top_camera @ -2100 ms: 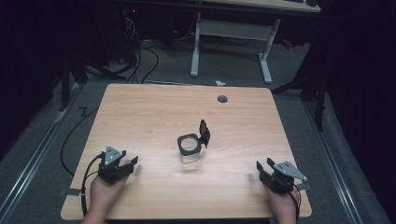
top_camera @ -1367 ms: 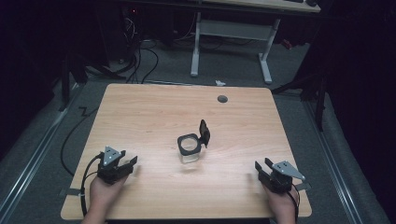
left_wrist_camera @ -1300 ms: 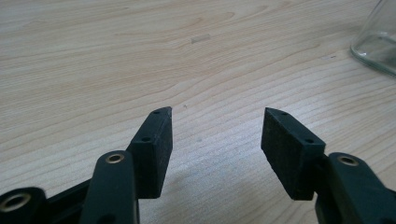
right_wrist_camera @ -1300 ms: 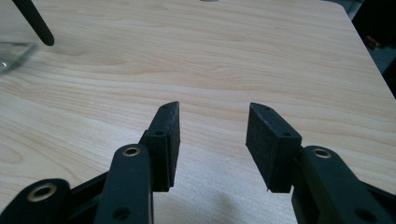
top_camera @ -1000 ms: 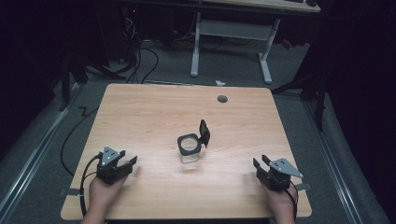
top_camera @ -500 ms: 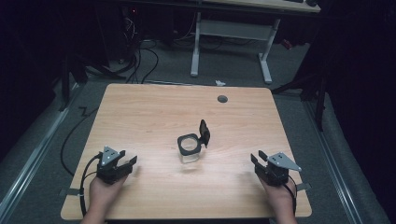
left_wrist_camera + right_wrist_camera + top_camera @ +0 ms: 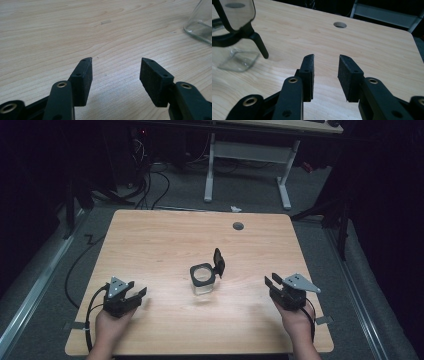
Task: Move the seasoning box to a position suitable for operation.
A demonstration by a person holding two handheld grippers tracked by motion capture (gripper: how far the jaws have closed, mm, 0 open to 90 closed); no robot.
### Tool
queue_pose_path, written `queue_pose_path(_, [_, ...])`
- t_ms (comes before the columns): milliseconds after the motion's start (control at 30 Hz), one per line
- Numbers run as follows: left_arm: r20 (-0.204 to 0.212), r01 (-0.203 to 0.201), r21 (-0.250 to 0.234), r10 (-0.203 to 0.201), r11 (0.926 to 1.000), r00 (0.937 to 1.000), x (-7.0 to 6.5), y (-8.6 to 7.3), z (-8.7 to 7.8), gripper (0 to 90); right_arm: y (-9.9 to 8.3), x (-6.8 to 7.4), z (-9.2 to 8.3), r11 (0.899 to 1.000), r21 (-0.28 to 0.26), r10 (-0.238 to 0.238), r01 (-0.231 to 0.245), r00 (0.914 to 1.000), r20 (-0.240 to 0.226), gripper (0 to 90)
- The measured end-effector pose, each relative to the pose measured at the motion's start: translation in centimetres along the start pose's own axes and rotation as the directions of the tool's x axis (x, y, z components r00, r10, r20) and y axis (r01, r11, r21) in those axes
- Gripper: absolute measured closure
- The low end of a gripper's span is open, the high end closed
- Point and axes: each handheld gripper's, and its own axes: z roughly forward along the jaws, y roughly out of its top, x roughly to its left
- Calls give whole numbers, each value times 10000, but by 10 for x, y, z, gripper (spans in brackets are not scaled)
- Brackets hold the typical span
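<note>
A clear square glass jar (image 7: 202, 279) stands mid-table with its black-framed lid (image 7: 218, 262) flipped open and upright at its right side. My left gripper (image 7: 133, 294) rests low at the table's front left, jaws open and nothing between them; the left gripper view catches the jar's glass corner (image 7: 200, 23) at upper right. My right gripper (image 7: 270, 284) hovers at the front right, open and holding nothing, aimed up the table. The jar's base (image 7: 238, 61) and its lid (image 7: 235, 15) appear at the far left of the right gripper view.
The wooden table (image 7: 165, 240) has a round cable hole (image 7: 238, 226) near its far edge, also seen as the hole (image 7: 340, 25) ahead of the right gripper. Beyond it are a white desk frame (image 7: 247, 157) and floor cables (image 7: 150, 180).
My right gripper has lifted and shifted a little left and forward toward the jar. The left gripper and the jar have stayed put.
</note>
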Motion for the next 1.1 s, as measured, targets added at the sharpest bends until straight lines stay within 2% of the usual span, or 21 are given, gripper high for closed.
queue_pose_path(333, [25,8,-14,-8,10000,10000,0,0,0,442,22,3,5,9999,-92,-48,46,9998,-190,666])
queue_pose_path(633, [65,72,-39,-72,10000,10000,1,0,0,442,34,7,10,9998,-137,-157,153,9993,-343,678])
queue_pose_path(1100, [109,48,-23,-47,10000,9999,1,0,0,442,51,20,29,9989,-117,-450,443,9966,-690,695])
